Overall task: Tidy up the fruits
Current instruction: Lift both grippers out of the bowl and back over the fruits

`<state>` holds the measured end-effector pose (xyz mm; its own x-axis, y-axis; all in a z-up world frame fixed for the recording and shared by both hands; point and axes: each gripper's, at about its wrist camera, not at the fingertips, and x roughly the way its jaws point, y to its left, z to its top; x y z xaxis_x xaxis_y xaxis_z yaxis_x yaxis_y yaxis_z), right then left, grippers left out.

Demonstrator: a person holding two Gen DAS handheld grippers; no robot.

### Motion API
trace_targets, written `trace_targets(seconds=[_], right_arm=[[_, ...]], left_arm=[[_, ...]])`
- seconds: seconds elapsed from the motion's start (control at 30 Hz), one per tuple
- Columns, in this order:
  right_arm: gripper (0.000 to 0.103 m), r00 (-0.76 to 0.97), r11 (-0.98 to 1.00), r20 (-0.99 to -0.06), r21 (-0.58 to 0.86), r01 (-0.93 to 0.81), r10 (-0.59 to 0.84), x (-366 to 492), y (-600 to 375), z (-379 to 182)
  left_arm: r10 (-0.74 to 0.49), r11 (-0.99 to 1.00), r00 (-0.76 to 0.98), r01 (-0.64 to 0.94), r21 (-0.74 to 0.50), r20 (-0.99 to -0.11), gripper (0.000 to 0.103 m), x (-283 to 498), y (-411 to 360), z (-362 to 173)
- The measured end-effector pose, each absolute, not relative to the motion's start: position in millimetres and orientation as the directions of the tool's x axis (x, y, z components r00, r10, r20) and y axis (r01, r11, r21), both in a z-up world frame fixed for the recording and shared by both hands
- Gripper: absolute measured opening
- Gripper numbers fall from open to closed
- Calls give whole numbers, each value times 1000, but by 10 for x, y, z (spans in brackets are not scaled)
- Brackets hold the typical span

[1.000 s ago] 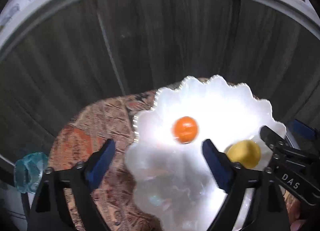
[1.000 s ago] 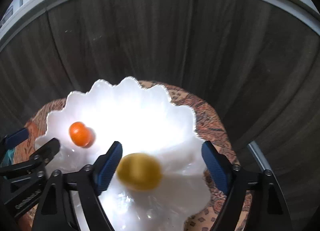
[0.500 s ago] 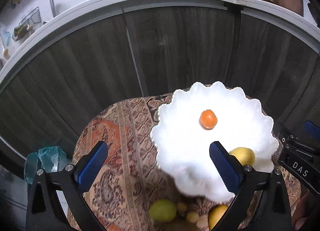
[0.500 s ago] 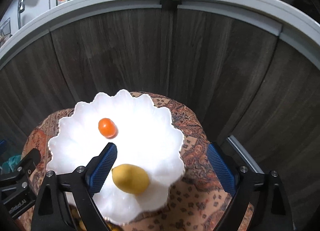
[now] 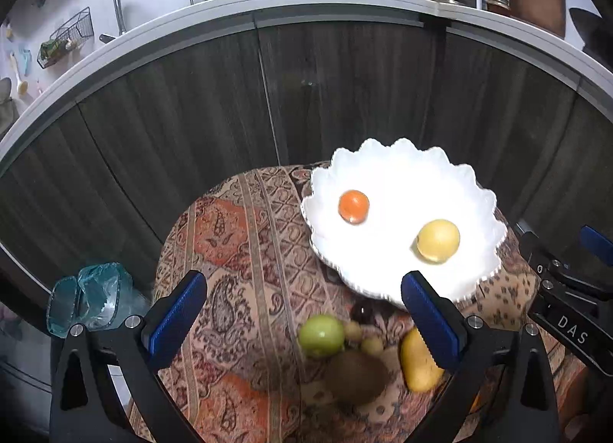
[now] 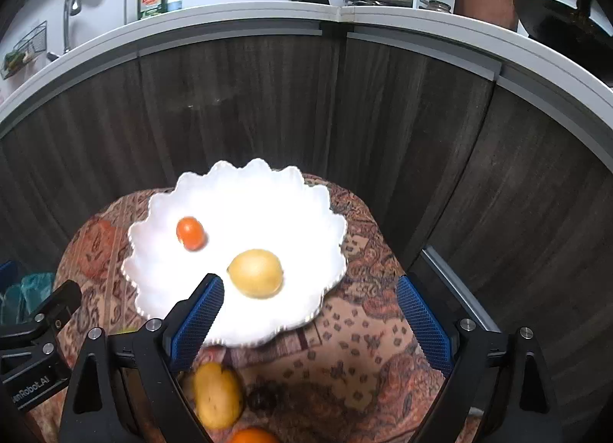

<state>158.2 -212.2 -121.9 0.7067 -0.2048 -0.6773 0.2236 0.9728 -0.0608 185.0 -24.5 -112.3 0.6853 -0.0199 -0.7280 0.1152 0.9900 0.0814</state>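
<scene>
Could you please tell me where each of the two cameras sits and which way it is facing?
Left wrist: sits on the left hand-held gripper, looking forward and down at the white dish and the loose fruit on the patterned cloth; its own open fingers show, with the right hand-held gripper at the right edge.
Right wrist: sits on the right hand-held gripper, facing the same dish; its open fingers and the left tool's black frame show.
Shared: dish, small orange fruit, lemon, dark cabinets.
</scene>
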Motion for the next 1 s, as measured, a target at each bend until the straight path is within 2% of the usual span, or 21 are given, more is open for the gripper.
trace_targets(seconds=[0.53,1.0], right_arm=[[93,670,979,-721,-66,190,-179,1008,-2001,-1482],[93,608,982,-775,-90,163,-172,779,-1926,-1957]], left_arm=[[-29,989,660,126,73,-751,103,1296,-159,-1368],[-24,989,624,130,73,-781,103,1083,-127,-1760]])
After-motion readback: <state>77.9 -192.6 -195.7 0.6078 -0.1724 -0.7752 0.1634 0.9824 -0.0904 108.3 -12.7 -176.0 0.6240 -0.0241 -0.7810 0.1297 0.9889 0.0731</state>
